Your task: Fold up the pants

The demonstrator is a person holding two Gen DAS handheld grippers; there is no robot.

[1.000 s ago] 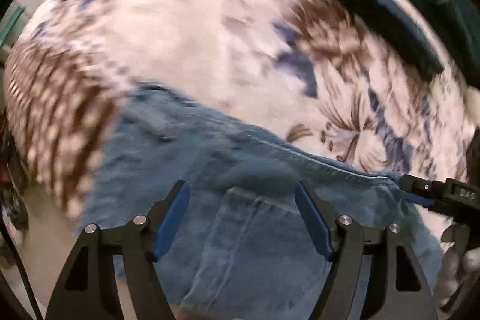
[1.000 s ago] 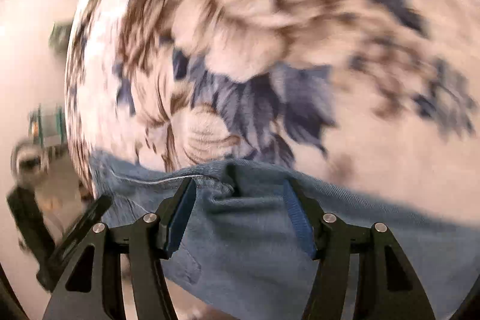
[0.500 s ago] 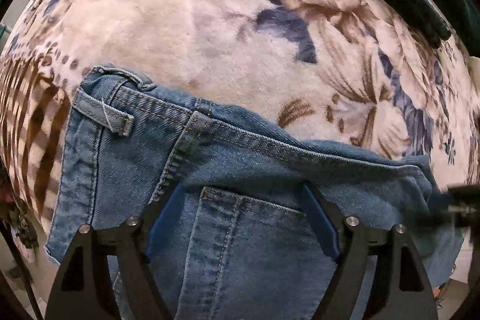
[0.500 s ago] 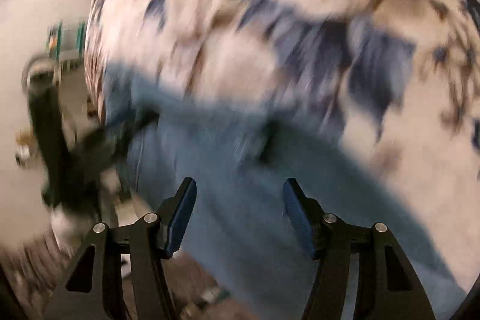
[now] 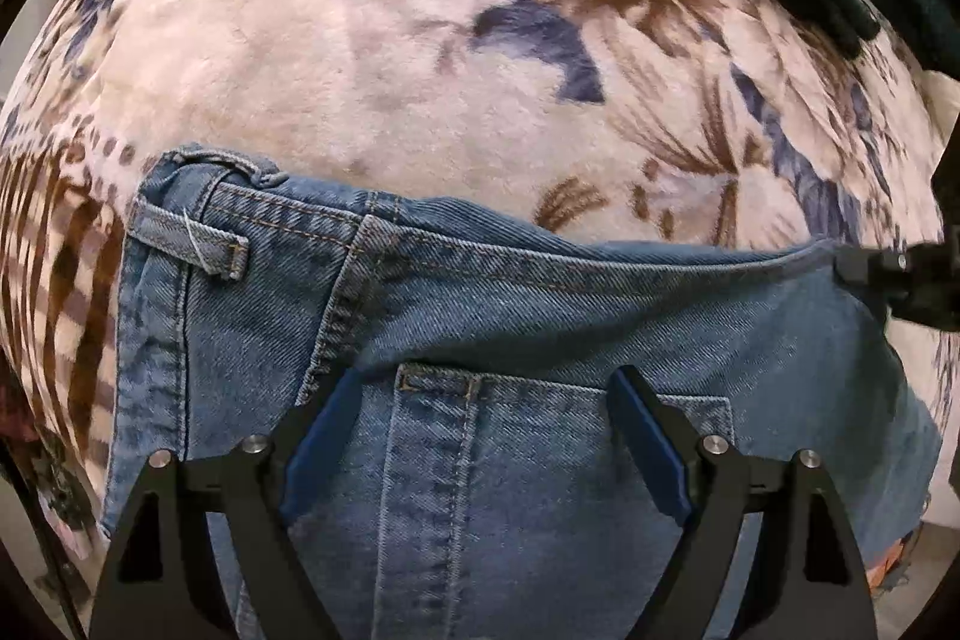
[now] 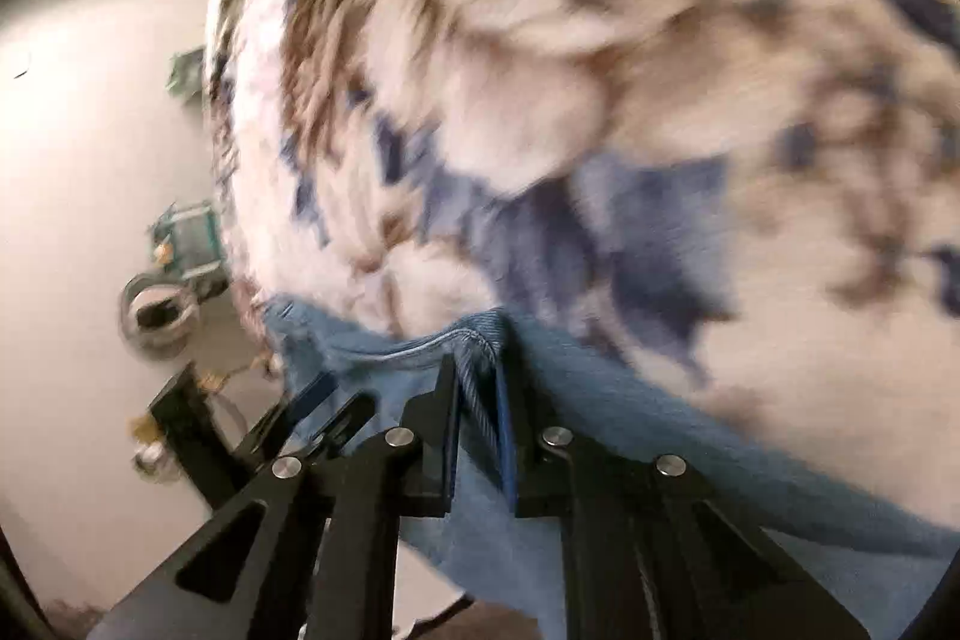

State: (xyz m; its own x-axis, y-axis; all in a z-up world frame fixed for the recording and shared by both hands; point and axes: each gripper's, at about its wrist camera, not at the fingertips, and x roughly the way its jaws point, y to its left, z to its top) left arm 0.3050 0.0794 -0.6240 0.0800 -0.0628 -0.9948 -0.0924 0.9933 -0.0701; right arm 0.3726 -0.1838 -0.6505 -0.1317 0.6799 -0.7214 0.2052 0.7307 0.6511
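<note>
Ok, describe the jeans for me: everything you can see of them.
The jeans are mid-blue washed denim with tan topstitching. They lie flat on a plush floral blanket, waistband towards the blanket's middle, with a belt loop at the left corner and a back pocket showing. The left claw hangs open over that pocket, its jaws having just been widening. At the far right edge, the right claw has just closed on a bunched fold of denim. The legs run out of view.

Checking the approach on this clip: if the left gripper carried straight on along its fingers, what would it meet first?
Most likely the jeans: the left gripper hangs open over the back pocket, its blue pads astride the pocket's top edge. Whether they already touch the denim is unclear.
</note>
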